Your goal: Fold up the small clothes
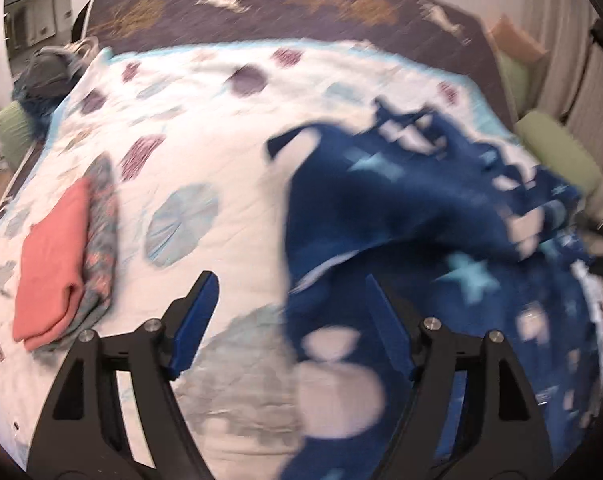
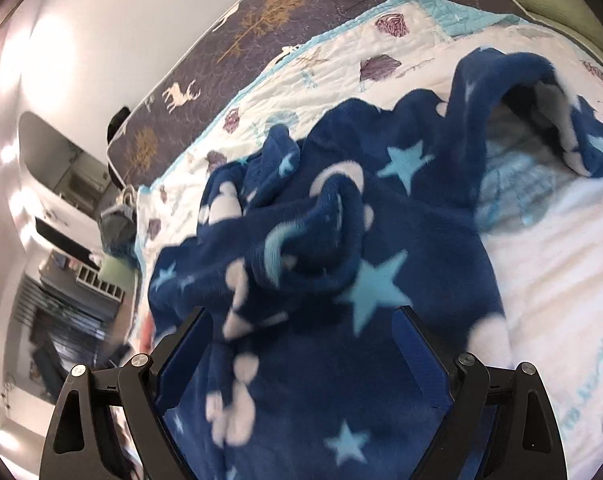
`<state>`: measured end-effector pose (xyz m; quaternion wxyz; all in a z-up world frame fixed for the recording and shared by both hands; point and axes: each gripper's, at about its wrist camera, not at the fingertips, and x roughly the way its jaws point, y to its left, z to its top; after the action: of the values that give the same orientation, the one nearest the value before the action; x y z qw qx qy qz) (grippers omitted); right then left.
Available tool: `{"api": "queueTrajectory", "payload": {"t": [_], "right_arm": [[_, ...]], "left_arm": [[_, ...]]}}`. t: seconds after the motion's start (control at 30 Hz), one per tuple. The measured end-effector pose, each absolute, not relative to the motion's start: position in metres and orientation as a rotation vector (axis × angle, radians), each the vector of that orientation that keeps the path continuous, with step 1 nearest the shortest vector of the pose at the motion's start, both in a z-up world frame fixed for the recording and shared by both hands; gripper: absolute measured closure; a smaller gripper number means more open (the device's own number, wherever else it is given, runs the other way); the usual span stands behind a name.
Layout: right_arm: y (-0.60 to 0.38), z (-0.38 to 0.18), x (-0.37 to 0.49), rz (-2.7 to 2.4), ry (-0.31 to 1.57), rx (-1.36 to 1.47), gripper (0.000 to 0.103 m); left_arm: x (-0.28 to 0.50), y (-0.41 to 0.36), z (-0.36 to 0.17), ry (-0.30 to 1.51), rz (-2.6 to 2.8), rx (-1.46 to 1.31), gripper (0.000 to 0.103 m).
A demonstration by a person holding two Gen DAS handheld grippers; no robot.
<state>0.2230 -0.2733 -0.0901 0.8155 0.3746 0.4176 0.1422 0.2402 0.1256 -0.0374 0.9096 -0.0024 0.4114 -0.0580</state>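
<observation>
The left gripper (image 1: 289, 316), black with blue pads on its fingers, has its jaws spread wide and grips nothing. Its right finger (image 1: 389, 328) lies against the edge of a dark blue fleece garment with light blue stars and white moons (image 1: 441, 216), and its left finger (image 1: 195, 320) stands over the bare quilt. The right gripper (image 2: 305, 348) is also spread wide, with nothing clamped; the same blue fleece garment (image 2: 341, 248) lies rumpled between and beyond its fingers.

This garment is crumpled on the right part of a white quilted bedspread with purple and pale blue shell prints and a turquoise border (image 1: 221, 128). In the left wrist view it is blurred. Well apart from it, on the left side of the bedspread, lies a folded coral pink cloth (image 1: 49, 264), touching a folded grey patterned cloth (image 1: 101, 220) just beside it. Behind the bedspread shows a dark brown mattress printed with white deer and golden trees (image 2: 261, 24).
</observation>
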Motion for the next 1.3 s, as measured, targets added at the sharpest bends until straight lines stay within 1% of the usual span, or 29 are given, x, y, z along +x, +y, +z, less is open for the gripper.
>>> {"api": "queueTrajectory", "payload": {"t": [0.1, 0.27, 0.33, 0.37, 0.4, 0.43, 0.47, 0.53, 0.6, 0.63, 0.67, 0.73, 0.77, 0.8, 0.83, 0.9, 0.93, 0.97, 1.03, 1.07, 1.1, 1.17, 1.2, 1.3], "right_arm": [[-0.265, -0.087, 0.24, 0.285, 0.904, 0.755, 0.01], [-0.245, -0.099, 0.265, 0.304, 1.012, 0.775, 0.011], [-0.242, -0.105, 0.275, 0.313, 1.037, 0.827, 0.014], [-0.242, -0.108, 0.279, 0.314, 1.044, 0.848, 0.027], [-0.24, -0.11, 0.284, 0.316, 1.046, 0.864, 0.074], [-0.239, -0.112, 0.287, 0.329, 1.046, 0.866, 0.097], [-0.237, -0.113, 0.292, 0.353, 1.056, 0.866, 0.094], [-0.244, -0.101, 0.285, 0.354, 0.976, 0.885, 0.095], [-0.252, -0.067, 0.263, 0.374, 0.83, 0.829, 0.095], [-0.255, -0.055, 0.254, 0.384, 0.786, 0.804, 0.095], [-0.258, -0.04, 0.238, 0.4, 0.733, 0.753, 0.094], [-0.258, -0.031, 0.221, 0.404, 0.715, 0.684, 0.094], [-0.255, -0.034, 0.213, 0.4, 0.731, 0.636, 0.094], [-0.251, -0.041, 0.209, 0.391, 0.759, 0.594, 0.093], [-0.246, -0.057, 0.205, 0.359, 0.819, 0.544, 0.092], [-0.247, -0.089, 0.205, 0.314, 0.949, 0.536, 0.08], [-0.25, -0.105, 0.206, 0.317, 1.017, 0.576, 0.078], [-0.257, -0.114, 0.204, 0.327, 1.043, 0.631, 0.078], [-0.275, -0.112, 0.197, 0.324, 0.995, 0.721, 0.075], [-0.281, -0.105, 0.195, 0.301, 0.97, 0.711, 0.065], [-0.287, -0.095, 0.194, 0.277, 0.931, 0.687, 0.047], [-0.291, -0.082, 0.199, 0.268, 0.89, 0.656, 0.032], [-0.294, -0.079, 0.204, 0.27, 0.889, 0.649, 0.032], [-0.289, -0.081, 0.226, 0.27, 0.907, 0.634, 0.032]], "left_arm": [[0.249, 0.129, -0.055, 0.899, -0.123, -0.009, 0.027], [0.268, 0.117, -0.068, 0.934, -0.042, 0.052, 0.027], [0.276, 0.118, -0.07, 0.929, -0.03, 0.019, 0.031], [0.279, 0.118, -0.069, 0.927, -0.025, 0.002, 0.04], [0.28, 0.12, -0.07, 0.925, -0.033, -0.015, 0.059], [0.28, 0.119, -0.069, 0.918, -0.049, -0.03, 0.073], [0.278, 0.118, -0.066, 0.907, -0.051, -0.03, 0.089], [0.266, 0.113, -0.055, 0.837, -0.007, 0.038, 0.089], [0.249, 0.111, -0.043, 0.78, -0.005, 0.074, 0.089], [0.242, 0.111, -0.04, 0.767, -0.008, 0.083, 0.089], [0.237, 0.111, -0.04, 0.762, -0.01, 0.095, 0.086], [0.229, 0.109, -0.046, 0.761, -0.012, 0.135, 0.08], [0.226, 0.108, -0.051, 0.773, -0.02, 0.153, 0.075], [0.225, 0.109, -0.055, 0.792, -0.035, 0.15, 0.073], [0.224, 0.112, -0.058, 0.814, -0.051, 0.132, 0.073], [0.217, 0.122, -0.057, 0.845, -0.101, 0.062, 0.072], [0.215, 0.126, -0.054, 0.848, -0.121, 0.033, 0.072], [0.213, 0.132, -0.05, 0.844, -0.146, -0.004, 0.069], [0.211, 0.145, -0.036, 0.813, -0.187, -0.073, 0.055], [0.213, 0.149, -0.029, 0.79, -0.193, -0.094, 0.041], [0.22, 0.152, -0.022, 0.763, -0.2, -0.107, 0.031], [0.239, 0.152, -0.017, 0.745, -0.224, -0.114, 0.024], [0.255, 0.149, -0.019, 0.761, -0.237, -0.118, 0.022], [0.311, 0.139, -0.041, 0.866, -0.221, -0.134, 0.022]]}}
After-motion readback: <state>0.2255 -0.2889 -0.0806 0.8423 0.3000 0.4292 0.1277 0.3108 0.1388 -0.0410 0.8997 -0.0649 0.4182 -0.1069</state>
